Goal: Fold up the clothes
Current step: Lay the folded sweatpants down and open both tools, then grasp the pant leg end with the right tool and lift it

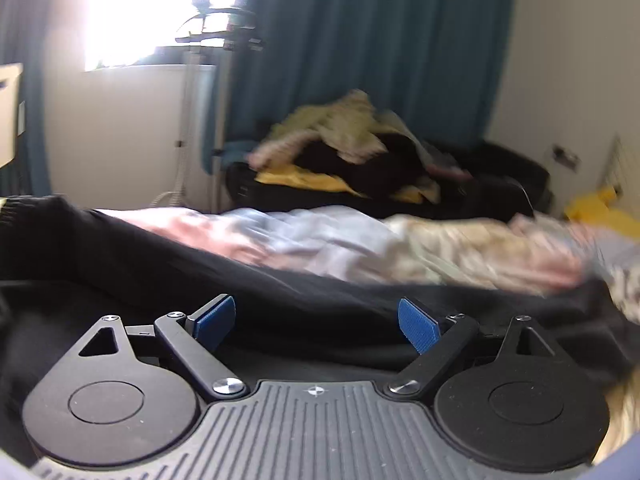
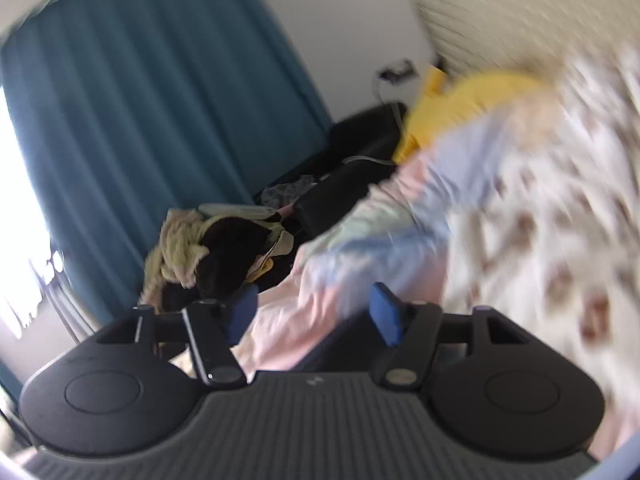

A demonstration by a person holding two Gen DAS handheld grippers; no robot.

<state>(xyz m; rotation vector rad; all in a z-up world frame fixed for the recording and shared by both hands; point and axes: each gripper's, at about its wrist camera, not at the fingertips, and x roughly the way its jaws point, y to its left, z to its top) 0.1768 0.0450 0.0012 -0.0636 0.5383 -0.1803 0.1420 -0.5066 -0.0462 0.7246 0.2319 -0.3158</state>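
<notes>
A black garment [image 1: 168, 264] lies spread on the bed right in front of my left gripper [image 1: 316, 320], which is open and empty just above it. My right gripper [image 2: 314, 312] is open, held over the pastel patchwork bedding [image 2: 360, 264], with nothing between its blue pads [image 2: 386, 312]. A heap of unfolded clothes [image 1: 348, 148], cream, black and yellow, sits on a black seat beyond the bed; it also shows in the right wrist view [image 2: 208, 252]. Both views are blurred by motion.
A teal curtain [image 1: 360, 40] hangs behind the heap, with a bright window [image 1: 160, 8] to its left. A yellow item [image 2: 460, 96] lies by the headboard. A white patterned cover [image 2: 560, 200] fills the right of the right wrist view.
</notes>
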